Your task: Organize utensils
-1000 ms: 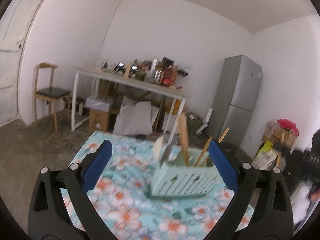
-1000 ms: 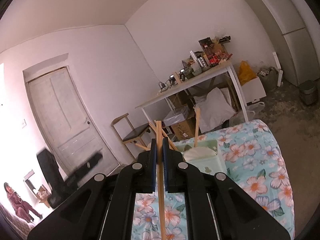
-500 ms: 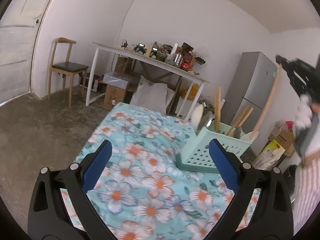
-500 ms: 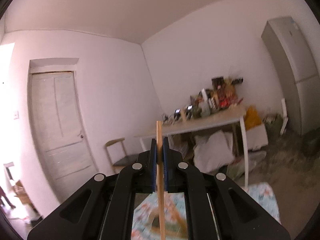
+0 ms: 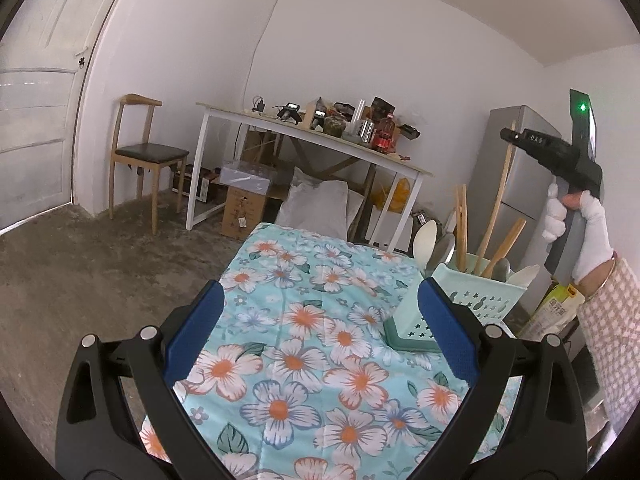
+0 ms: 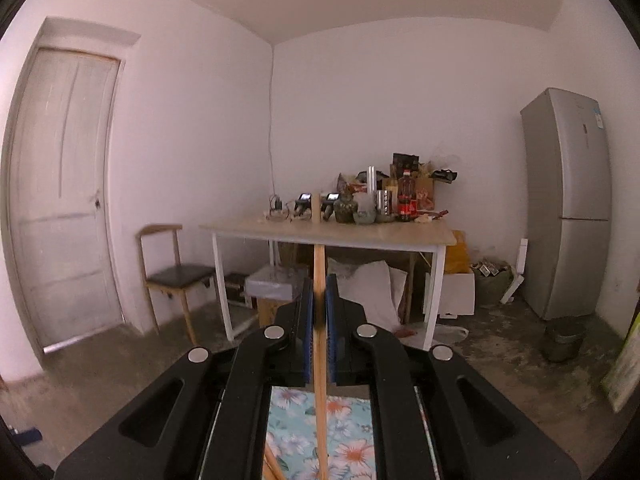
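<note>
A mint-green utensil holder (image 5: 460,304) stands on the floral tablecloth (image 5: 304,344) and holds wooden chopsticks, spoons and spatulas. My left gripper (image 5: 320,320) is open and empty, low over the cloth, left of the holder. My right gripper (image 6: 319,312) is shut on a long wooden utensil handle (image 6: 319,280). In the left wrist view that gripper (image 5: 516,136) is high above the holder, and the long wooden utensil (image 5: 498,196) hangs from it with its lower end in the holder.
A white table (image 6: 328,234) with bottles and clutter stands at the far wall, boxes and bags under it. A wooden chair (image 6: 172,272) is to its left, a grey fridge (image 6: 568,208) to its right, and a door (image 6: 60,184) at the far left.
My right gripper has levelled out and holds the wooden utensil upright over the holder. My left gripper has drawn back to the left, away from the holder.
</note>
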`<state>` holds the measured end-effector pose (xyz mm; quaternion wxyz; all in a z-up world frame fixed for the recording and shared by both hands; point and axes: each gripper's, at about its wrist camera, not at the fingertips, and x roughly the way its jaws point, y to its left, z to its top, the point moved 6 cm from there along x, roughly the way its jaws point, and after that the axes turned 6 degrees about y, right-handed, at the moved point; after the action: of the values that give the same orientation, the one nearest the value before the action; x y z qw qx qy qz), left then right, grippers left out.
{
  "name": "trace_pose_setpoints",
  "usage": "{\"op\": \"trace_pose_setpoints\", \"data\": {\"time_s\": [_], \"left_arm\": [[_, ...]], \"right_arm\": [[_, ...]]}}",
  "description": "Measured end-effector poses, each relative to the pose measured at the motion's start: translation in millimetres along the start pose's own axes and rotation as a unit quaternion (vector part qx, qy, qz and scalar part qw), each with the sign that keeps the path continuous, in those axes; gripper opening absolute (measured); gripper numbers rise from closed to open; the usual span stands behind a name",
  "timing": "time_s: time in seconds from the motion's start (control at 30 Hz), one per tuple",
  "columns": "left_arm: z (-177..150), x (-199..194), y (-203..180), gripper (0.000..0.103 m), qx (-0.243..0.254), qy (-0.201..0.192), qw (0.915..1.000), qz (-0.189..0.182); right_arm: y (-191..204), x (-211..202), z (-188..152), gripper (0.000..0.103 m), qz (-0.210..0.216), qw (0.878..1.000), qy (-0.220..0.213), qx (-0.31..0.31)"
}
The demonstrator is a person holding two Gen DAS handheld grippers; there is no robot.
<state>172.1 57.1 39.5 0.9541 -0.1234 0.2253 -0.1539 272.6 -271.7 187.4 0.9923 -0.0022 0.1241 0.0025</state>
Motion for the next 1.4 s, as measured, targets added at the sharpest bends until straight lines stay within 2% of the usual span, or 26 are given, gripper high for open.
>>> {"op": "trace_pose_setpoints", "data": {"time_s": [0.1,0.2,0.3,0.4,0.43,0.47,0.57,0.7,0.83,0.93,1.13,1.4], "left_arm": [[0.2,-0.7,-1.0,0.094,0.001,-0.003,1.0000,0.001],[1.0,-1.8,-2.1,0.094,0.001,-0.007,1.0000,0.001],[1.5,-5.5,-8.0,0.094,0.005,-0.010,0.9999,0.002],[3.0,-12.3,-15.3,0.095,0.012,-0.016,0.9997,0.015],[3.5,-14.7,-18.7,0.095,0.015,-0.021,0.9994,0.022],[5.3,-16.4,-20.7,0.095,0.016,-0.023,0.9993,0.026],[5.7,-18.2,-30.8,0.095,0.023,-0.018,0.9986,0.044],[2.4,-8.8,-43.8,0.095,0.040,0.019,0.9965,0.071],[-7.7,5.0,-59.1,0.095,0.077,0.063,0.9871,0.125],[-13.6,9.6,-70.9,0.095,0.093,0.071,0.9818,0.150],[-21.5,21.7,-87.7,0.095,0.118,0.091,0.9714,0.185],[-21.9,26.4,-89.9,0.095,0.117,0.103,0.9660,0.206]], "right_arm": [[1.0,-5.9,-2.7,0.018,0.004,1.000,0.001,0.002],[0.6,-17.4,-2.6,0.021,0.008,1.000,-0.003,0.004],[-0.2,-39.7,-6.9,0.034,0.018,1.000,-0.008,0.017],[-0.1,-71.0,-19.2,0.056,0.028,0.999,-0.007,0.045],[1.1,-81.0,-26.0,0.071,0.032,0.998,-0.005,0.055],[2.6,-91.9,-36.3,0.081,0.036,0.997,0.002,0.065],[5.8,-105.7,-65.1,0.096,0.020,0.996,0.036,0.074],[9.1,-114.8,-116.7,0.096,-0.004,0.990,0.108,0.094],[6.4,-114.8,-170.7,0.096,-0.054,0.973,0.193,0.114],[5.6,-114.9,-200.8,0.096,-0.082,0.962,0.233,0.113],[9.0,-120.2,-227.6,0.096,-0.114,0.954,0.258,0.103],[4.6,-122.0,-222.8,0.096,-0.168,0.952,0.244,0.076]]}}
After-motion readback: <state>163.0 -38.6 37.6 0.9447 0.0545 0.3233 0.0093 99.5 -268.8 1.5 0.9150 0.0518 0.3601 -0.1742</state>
